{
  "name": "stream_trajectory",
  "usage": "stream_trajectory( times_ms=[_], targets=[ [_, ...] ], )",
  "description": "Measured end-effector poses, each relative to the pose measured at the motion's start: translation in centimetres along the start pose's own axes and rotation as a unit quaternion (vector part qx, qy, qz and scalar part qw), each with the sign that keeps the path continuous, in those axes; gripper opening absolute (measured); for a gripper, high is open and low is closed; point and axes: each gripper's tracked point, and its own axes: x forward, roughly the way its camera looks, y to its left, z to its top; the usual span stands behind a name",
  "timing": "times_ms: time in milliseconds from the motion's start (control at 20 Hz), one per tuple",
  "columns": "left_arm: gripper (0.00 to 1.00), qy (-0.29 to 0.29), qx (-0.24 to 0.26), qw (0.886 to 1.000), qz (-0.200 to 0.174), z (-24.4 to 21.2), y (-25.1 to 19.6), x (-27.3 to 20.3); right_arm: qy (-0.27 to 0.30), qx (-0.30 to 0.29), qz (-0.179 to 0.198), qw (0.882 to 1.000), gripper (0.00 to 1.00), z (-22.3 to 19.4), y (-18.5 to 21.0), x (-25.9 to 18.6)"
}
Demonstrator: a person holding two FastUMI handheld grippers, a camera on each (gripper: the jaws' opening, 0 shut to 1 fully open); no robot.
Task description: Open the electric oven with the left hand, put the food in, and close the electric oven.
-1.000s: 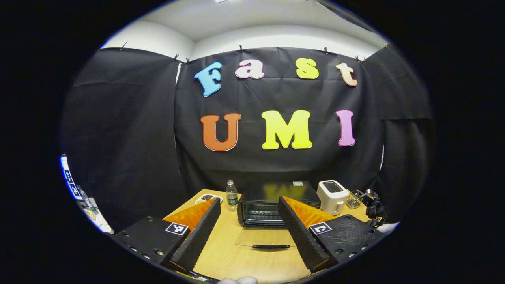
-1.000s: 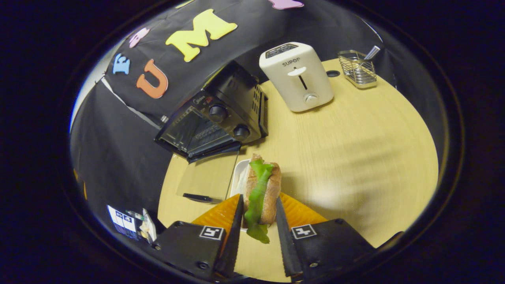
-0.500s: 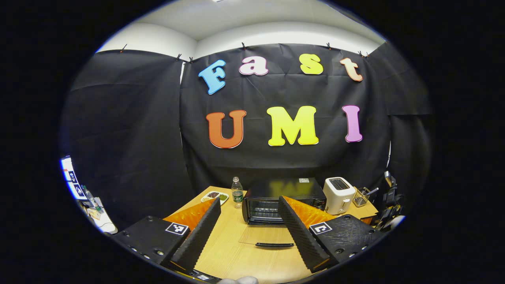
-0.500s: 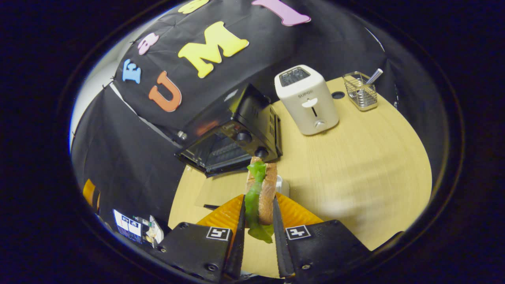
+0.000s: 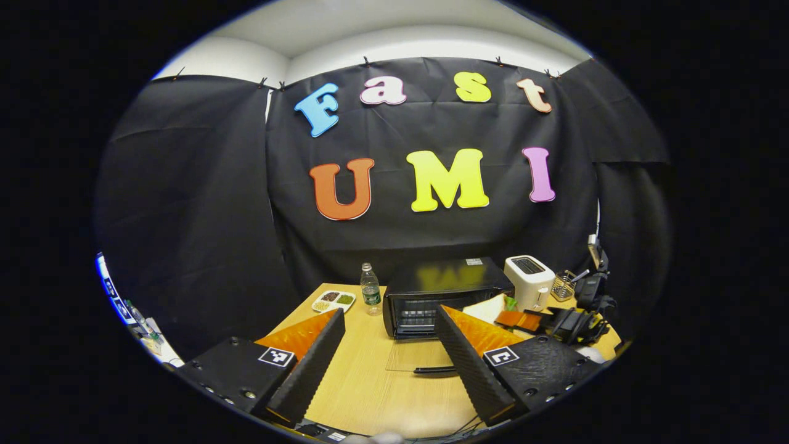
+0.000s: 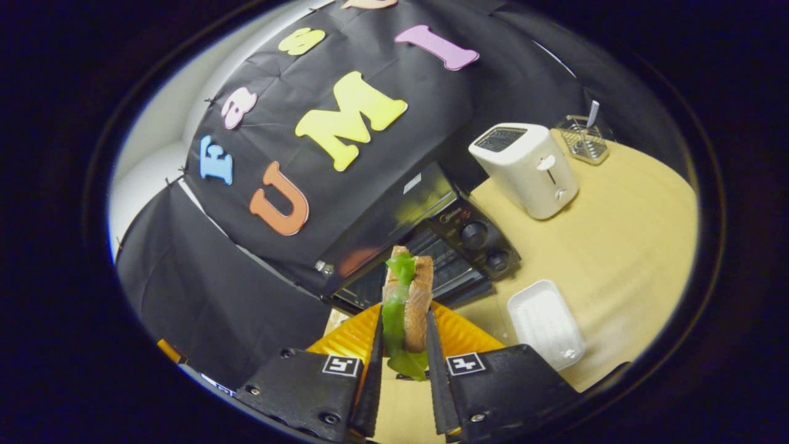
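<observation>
Flanking oven (image 6: 425,228): toaster (image 6: 527,169), tray (image 6: 545,324)

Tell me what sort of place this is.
Most likely a staged kitchen set in a recording booth, not a real kitchen: black cloth is clipped up as walls, and a wooden table holds an electric oven and a white toaster.
</observation>
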Motion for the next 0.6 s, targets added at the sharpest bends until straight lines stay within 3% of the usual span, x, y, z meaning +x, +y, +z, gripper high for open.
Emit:
stream_trajectory(
  times_ms=[150,600],
  targets=[
    [0.96,0.005,0.011,1.000,-0.013,-1.2,0.7,0.1,-0.021,0.086,0.006,0.996,0.37,-2.6,1.3,3.4],
    [0.96,0.028,0.030,0.999,-0.028,-3.7,3.5,0.6,-0.093,0.167,-0.023,0.981,0.37,-4.0,0.8,11.9]
  ],
)
